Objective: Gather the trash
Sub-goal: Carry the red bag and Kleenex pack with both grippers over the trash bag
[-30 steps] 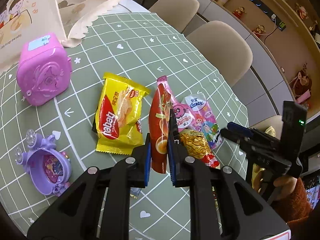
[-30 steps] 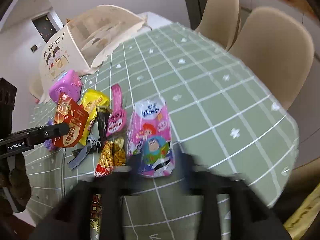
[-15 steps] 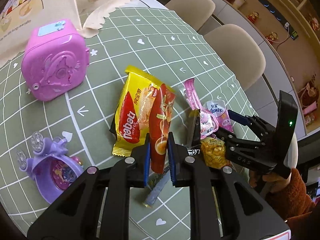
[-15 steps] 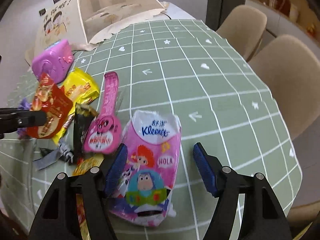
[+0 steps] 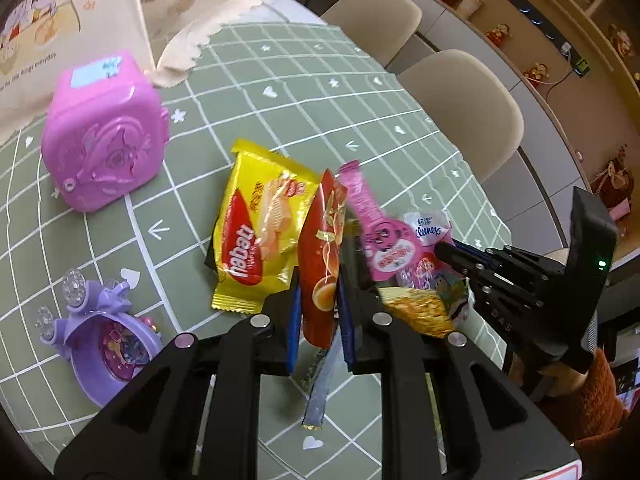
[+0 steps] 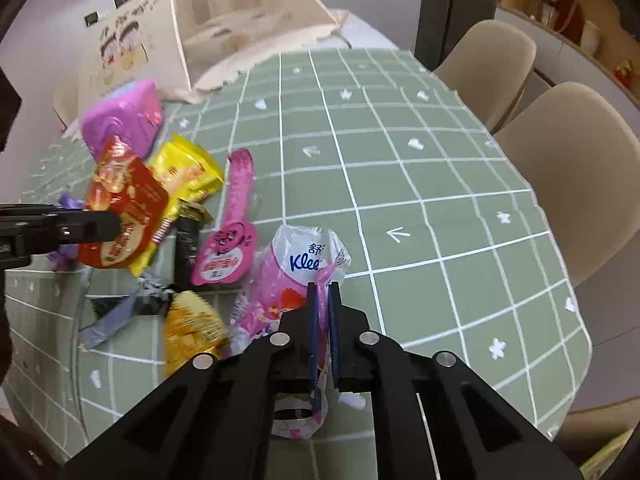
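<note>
My left gripper [image 5: 318, 300] is shut on a red snack wrapper [image 5: 322, 248] and holds it above the green checked tablecloth [image 5: 280, 92]; the wrapper also shows in the right wrist view [image 6: 120, 208]. My right gripper [image 6: 324, 292] is shut on the pink Kleenex tissue pack [image 6: 296, 268], crumpling it. On the cloth lie a yellow wafer pack [image 5: 256, 224], a pink guitar-shaped wrapper [image 6: 232, 232], a gold wrapper [image 6: 192, 328], a black wrapper [image 6: 186, 244] and a grey wrapper [image 5: 320, 392].
A pink toy case [image 5: 104, 140] and a purple toy [image 5: 108, 340] sit at the left. A cream tote bag [image 6: 200, 20] lies at the table's far end. Two beige chairs [image 6: 568, 160] stand along the right edge.
My right gripper has shut on the tissue pack, which was between open fingers half a second ago. My left gripper has moved left with the red wrapper in it.
</note>
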Demonstrator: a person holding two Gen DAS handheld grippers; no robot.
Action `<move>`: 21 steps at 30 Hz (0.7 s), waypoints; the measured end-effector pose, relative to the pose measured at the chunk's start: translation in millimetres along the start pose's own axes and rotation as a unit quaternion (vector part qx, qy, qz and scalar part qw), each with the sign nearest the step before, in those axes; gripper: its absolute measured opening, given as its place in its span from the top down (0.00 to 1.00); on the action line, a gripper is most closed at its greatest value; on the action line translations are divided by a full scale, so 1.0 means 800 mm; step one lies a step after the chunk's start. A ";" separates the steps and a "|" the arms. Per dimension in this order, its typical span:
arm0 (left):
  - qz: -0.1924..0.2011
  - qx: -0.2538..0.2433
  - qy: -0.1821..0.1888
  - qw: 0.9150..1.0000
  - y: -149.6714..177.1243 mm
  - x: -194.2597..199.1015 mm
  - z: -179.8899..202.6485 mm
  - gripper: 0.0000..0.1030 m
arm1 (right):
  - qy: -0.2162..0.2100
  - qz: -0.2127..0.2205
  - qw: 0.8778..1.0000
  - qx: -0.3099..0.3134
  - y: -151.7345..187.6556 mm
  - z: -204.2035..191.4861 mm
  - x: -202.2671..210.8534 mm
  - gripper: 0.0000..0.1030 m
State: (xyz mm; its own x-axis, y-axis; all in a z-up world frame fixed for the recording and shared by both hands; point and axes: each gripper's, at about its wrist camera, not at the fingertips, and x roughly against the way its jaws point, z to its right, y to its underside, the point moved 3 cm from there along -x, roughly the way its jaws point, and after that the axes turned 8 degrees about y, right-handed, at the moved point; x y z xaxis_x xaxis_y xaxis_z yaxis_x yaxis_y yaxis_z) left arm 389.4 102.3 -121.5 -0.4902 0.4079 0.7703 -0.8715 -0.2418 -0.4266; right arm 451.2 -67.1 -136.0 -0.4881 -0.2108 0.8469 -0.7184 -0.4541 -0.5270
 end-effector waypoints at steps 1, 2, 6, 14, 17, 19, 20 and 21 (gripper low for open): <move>0.003 -0.004 0.002 1.000 0.002 0.004 0.005 0.85 | -0.001 0.007 1.000 -0.005 -0.001 0.001 0.011 0.94; 0.005 -0.009 0.004 1.000 0.002 0.008 0.010 0.86 | -0.001 0.018 1.000 -0.012 -0.001 0.004 0.025 0.94; 0.022 -0.034 0.014 0.999 0.005 0.030 0.040 0.86 | 0.000 0.051 0.998 -0.037 0.000 0.016 0.078 0.94; 0.058 -0.105 0.028 0.992 0.014 0.074 0.119 0.86 | 0.036 0.106 0.991 -0.078 0.023 0.042 0.167 0.94; 0.068 -0.132 0.038 0.988 0.016 0.082 0.157 0.86 | 0.051 0.124 0.987 -0.091 0.038 0.058 0.199 0.94; 0.072 -0.153 0.050 0.984 0.018 0.083 0.189 0.86 | 0.063 0.133 0.984 -0.099 0.049 0.072 0.219 0.94; 0.072 -0.164 0.058 0.982 0.020 0.082 0.205 0.86 | 0.071 0.138 0.982 -0.104 0.056 0.081 0.232 0.94; 0.072 -0.172 0.063 0.981 0.021 0.079 0.218 0.86 | 0.078 0.142 0.981 -0.109 0.063 0.089 0.243 0.94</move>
State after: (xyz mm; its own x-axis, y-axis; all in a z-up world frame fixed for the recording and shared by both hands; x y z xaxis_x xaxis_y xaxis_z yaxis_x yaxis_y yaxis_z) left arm 345.5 -29.3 2.8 -0.5874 0.5015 0.6352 -0.7354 -0.0032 -0.6776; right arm 355.6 -192.9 6.8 -0.7416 -0.1595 0.6516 -0.6228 -0.1973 -0.7571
